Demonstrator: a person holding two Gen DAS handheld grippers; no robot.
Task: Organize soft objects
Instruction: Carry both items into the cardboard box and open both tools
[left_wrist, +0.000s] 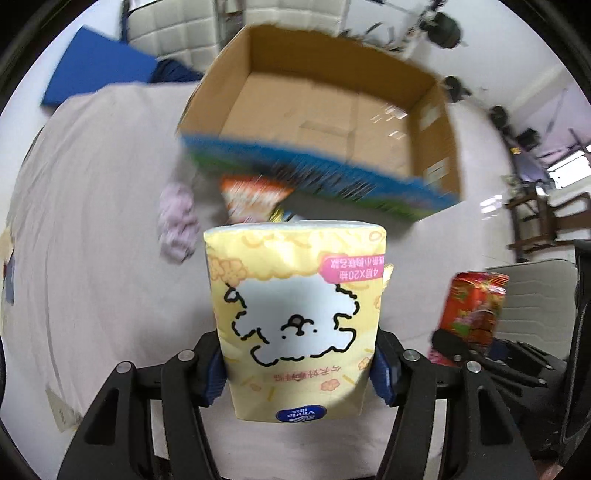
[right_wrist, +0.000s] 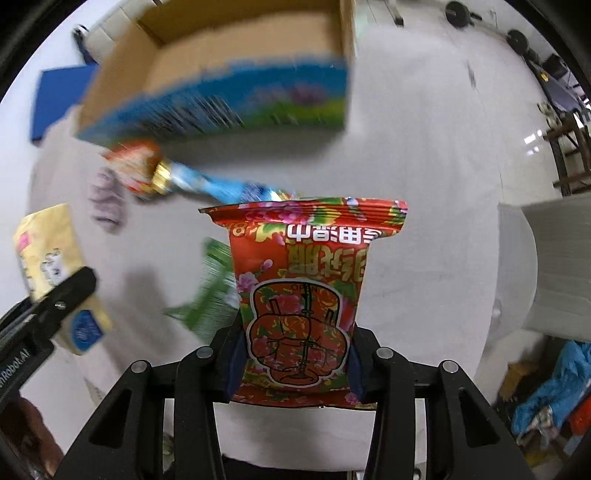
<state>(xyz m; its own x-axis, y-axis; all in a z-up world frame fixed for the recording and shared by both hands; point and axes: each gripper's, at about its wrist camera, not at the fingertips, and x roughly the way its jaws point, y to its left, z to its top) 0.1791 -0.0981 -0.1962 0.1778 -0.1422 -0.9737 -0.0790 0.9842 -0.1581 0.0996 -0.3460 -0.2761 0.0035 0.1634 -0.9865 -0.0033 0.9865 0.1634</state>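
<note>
Two packs held, left gripper (left_wrist: 299, 373) clamped on yellow tissue pack (left_wrist: 297, 317), right gripper (right_wrist: 293, 365) clamped on red floral wipes pack (right_wrist: 301, 295), open cardboard box (left_wrist: 325, 110) beyond.

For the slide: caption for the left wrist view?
Left gripper holds yellow tissue pack before the open cardboard box.

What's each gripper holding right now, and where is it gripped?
Left gripper: yellow tissue pack, by its lower sides. Right gripper: red wipes pack, likewise.
</note>
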